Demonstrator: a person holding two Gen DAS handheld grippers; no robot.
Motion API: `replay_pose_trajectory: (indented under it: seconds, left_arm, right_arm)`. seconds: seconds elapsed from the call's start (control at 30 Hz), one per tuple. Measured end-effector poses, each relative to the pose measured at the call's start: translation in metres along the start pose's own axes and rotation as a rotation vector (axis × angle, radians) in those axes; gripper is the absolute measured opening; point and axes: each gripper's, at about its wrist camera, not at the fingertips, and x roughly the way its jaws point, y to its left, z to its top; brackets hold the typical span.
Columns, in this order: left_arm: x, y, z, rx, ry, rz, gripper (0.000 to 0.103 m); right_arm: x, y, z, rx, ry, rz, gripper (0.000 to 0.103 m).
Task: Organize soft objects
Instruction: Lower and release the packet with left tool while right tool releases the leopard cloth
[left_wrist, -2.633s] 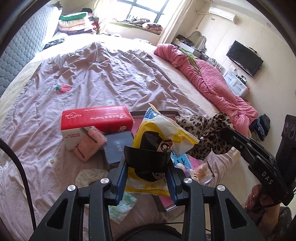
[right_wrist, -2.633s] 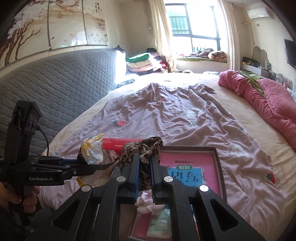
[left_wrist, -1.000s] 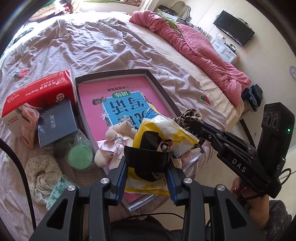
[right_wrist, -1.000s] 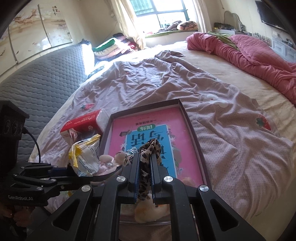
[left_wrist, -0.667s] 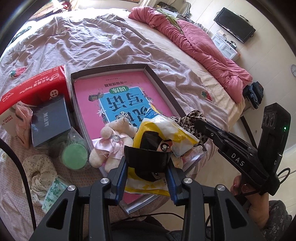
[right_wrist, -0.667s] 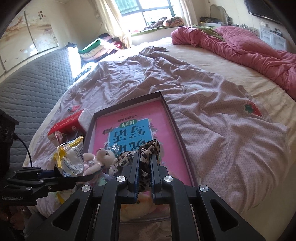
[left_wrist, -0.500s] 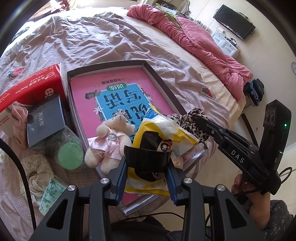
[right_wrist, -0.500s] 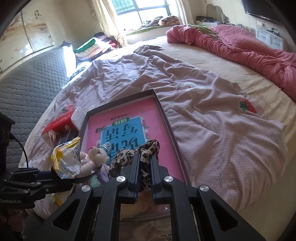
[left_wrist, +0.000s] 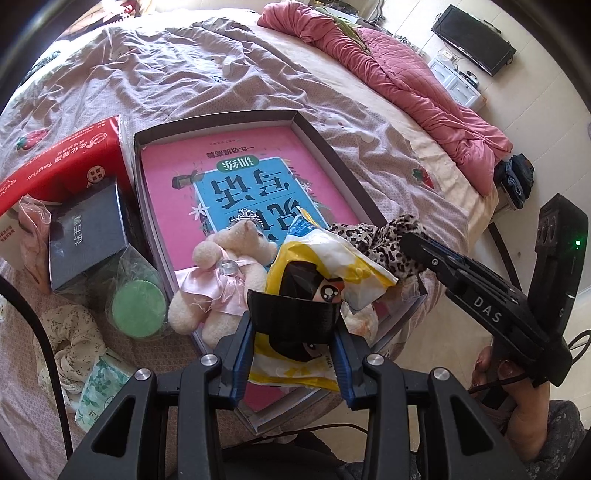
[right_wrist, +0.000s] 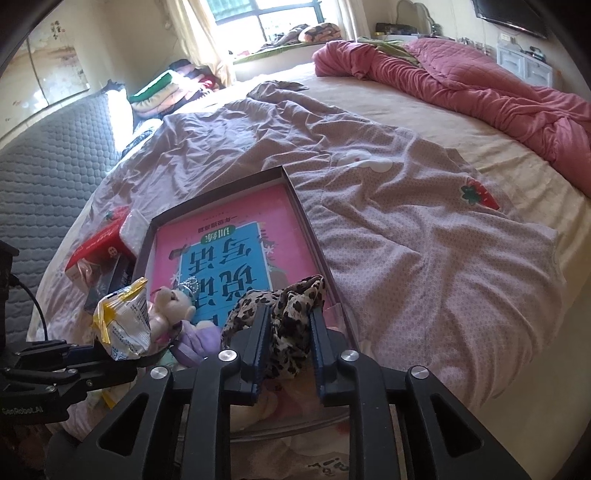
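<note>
- the right gripper (right_wrist: 287, 325) has just been opening its jaws; they now stand a little apart with the leopard-print scrunchie (right_wrist: 284, 317) bunched loosely between them, over the near right corner of the box (right_wrist: 218, 194). whether the pads still press on the fabric cannot be told.
- risk: the scrunchie hangs right at the box's right rim, so if it falls free here it could drape over the edge or slide out onto the bed sheet (right_wrist: 406, 236).
- risk: the fabric could snag on a pad and lift away with the gripper as it leaves.
- the left gripper (left_wrist: 293, 325) has its jaws partly closed, clamped on the yellow snack packet (left_wrist: 328, 262), held above the box's near end beside the right gripper.
- risk: the two grippers are close together; if either swings sideways, the packet could knock the scrunchie or the teddy bear (left_wrist: 229, 273) lying inside.
- risk: the packet is slick and puffy, and a pinch low on it may let it slip or tilt out before it is placed.
</note>
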Motion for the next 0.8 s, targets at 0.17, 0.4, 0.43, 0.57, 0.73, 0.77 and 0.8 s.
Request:
replay_pose_trajectory:
  seconds: [0.17,0.4,0.43,0.57,0.73,0.77,0.8]
  left_arm:
    - [0.004,0.002,0.0,-0.008,0.008,0.003,0.039]
    - [0.007,0.001,0.0,-0.002,0.01,0.022,0.039]
    - [0.008,0.0,0.0,0.003,0.006,0.025,0.039]
    - [0.01,0.001,-0.001,-0.008,0.017,0.011,0.039]
    - [0.014,0.003,0.0,-0.018,0.03,0.008,0.039]
    - [0.016,0.003,0.0,-0.019,0.033,0.01,0.039]
    - [0.017,0.003,-0.001,-0.02,0.038,0.01,0.039]
  right_arm:
    - [-0.001,0.001,0.001,-0.001,0.001,0.0,0.029]
    - [-0.002,0.001,0.002,-0.008,0.006,-0.025,0.034]
    - [-0.002,0.001,0.002,-0.008,0.007,-0.028,0.039]
    - [-0.004,-0.002,0.002,0.002,0.002,-0.034,0.044]
    - [-0.009,-0.004,0.005,0.014,-0.007,-0.036,0.045]
    - [-0.01,-0.004,0.005,0.013,-0.008,-0.035,0.045]
    - [-0.01,-0.003,0.006,0.011,-0.009,-0.034,0.045]
